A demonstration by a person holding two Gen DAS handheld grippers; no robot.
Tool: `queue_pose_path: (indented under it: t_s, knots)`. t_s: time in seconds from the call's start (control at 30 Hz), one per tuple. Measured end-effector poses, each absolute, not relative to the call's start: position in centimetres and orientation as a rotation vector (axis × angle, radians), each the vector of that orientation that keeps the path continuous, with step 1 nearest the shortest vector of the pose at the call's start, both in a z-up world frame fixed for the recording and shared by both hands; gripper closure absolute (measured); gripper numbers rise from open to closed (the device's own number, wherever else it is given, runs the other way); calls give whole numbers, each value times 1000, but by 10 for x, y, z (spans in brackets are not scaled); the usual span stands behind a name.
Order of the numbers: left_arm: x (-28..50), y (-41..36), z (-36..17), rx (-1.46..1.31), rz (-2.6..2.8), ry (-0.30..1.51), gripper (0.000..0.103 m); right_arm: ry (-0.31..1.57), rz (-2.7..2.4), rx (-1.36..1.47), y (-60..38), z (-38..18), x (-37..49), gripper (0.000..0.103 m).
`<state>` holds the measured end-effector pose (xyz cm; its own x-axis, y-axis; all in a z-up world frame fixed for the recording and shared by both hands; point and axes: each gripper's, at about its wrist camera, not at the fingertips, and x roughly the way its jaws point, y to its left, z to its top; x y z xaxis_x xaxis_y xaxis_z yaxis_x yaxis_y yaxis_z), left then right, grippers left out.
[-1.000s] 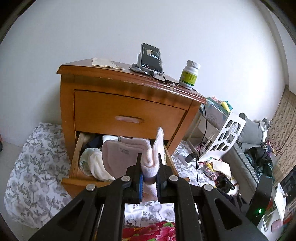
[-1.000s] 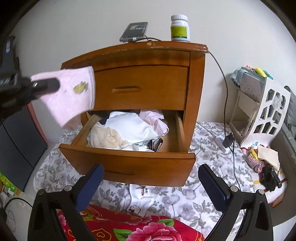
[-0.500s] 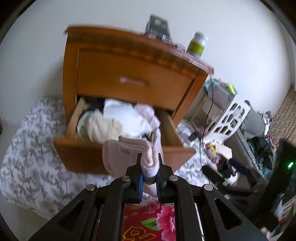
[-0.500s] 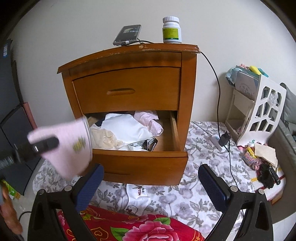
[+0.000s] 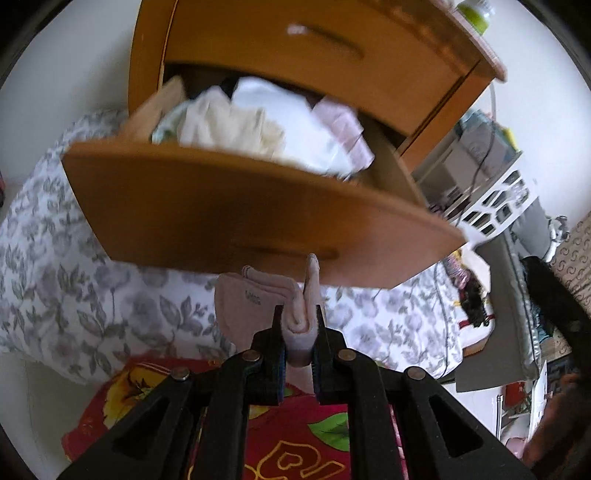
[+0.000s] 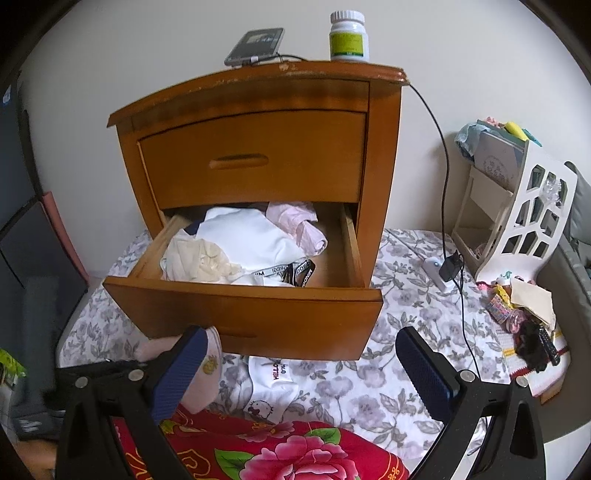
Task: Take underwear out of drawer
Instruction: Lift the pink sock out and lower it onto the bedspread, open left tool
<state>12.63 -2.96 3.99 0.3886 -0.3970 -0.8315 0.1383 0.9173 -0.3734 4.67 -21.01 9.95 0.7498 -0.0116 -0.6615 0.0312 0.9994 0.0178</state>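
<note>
Left wrist view: the left gripper [image 5: 300, 325] has its jaws clenched on pink underwear [image 5: 258, 299], held near and below the open drawer [image 5: 236, 210] — outside it. Right wrist view: the right gripper [image 6: 301, 373] is spread wide, grasping nothing, facing the nightstand [image 6: 258, 122].

L cam close, low, tilted up; R cam further back, level. Both share open drawer [image 5: 236, 206] [image 6: 258, 314].

underwear [image 5: 258, 301]: pale pink
nightstand [image 6: 258, 147]: orange-brown wood
floor sheet [image 6: 406, 387]: white, grey floral print
blanket [image 6: 277, 454]: red, pink flowers
bottle [image 6: 348, 35]: white, green label
</note>
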Motion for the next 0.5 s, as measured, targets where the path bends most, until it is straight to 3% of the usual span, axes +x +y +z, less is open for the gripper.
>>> queue_pose_path:
  t_s: [0.5]
  knots:
    - [143, -44, -8, -217, -307, 1221, 92, 749, -21, 28, -211, 90, 54, 0]
